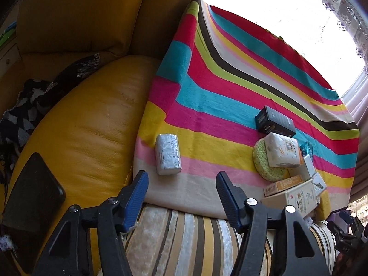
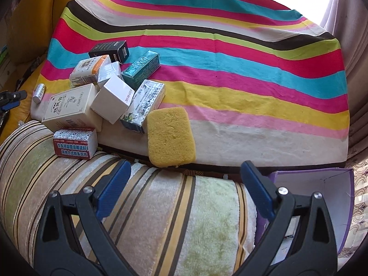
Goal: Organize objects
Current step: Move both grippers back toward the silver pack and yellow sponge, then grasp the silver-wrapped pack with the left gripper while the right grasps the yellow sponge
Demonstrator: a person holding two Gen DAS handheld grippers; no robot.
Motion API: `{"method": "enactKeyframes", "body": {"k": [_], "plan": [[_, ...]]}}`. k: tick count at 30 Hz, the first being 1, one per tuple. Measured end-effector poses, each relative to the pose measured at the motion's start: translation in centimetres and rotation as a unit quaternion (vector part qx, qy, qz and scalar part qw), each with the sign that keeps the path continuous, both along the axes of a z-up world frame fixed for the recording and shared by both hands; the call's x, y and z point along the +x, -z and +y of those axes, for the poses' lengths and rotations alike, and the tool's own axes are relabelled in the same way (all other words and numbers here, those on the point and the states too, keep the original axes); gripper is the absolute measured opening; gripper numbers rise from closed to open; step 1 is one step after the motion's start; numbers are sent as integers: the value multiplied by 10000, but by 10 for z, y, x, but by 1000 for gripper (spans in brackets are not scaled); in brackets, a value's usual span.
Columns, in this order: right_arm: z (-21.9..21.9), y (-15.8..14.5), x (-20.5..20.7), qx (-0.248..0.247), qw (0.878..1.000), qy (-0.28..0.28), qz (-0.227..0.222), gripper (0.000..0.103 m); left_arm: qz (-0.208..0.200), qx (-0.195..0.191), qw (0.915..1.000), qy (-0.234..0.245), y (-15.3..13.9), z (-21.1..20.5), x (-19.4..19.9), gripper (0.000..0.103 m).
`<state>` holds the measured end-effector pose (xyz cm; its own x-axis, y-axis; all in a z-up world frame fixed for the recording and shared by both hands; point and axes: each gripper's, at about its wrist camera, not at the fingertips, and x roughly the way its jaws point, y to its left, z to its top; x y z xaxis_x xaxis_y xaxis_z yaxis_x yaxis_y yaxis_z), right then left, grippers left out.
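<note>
Left wrist view shows my left tongs [image 1: 181, 191] partly open, holding nothing, above the near edge of the striped cloth [image 1: 230, 92]. My right tongs [image 2: 185, 179] gape empty. Small boxes [image 2: 110, 92] pile at its near left corner beside a yellow sponge [image 2: 170, 135].

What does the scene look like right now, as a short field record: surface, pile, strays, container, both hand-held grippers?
surface: striped multicoloured cloth
pile: small cardboard boxes and packets, clustered, black box at the far end
strays: rectangular yellow sponge at the near cloth edge; silver-white packet lying alone
container: open purple box beside the striped cushion
left hand-held gripper: open, empty
right hand-held gripper: open, empty
</note>
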<state>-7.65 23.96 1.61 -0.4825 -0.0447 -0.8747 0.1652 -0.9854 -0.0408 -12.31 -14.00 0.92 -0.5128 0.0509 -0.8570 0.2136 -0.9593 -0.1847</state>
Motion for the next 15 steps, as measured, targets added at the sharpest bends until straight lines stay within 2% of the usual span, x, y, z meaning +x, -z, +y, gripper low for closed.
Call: {"method": "enactKeyframes", "body": {"k": [6,13,15], "plan": [[-8,6,-11,81,9999,-57,19,96,-215,-84,9997,-71,18,-4,-23,53],[-15,16,-25,183,9997,-160,-57,85,-394,-153,9991,-53,32,-6,-40,49],[-17,19,-28,195,9996,-188,-85,82,-413,-142,9990,-42,35,-5,-42,43]]}}
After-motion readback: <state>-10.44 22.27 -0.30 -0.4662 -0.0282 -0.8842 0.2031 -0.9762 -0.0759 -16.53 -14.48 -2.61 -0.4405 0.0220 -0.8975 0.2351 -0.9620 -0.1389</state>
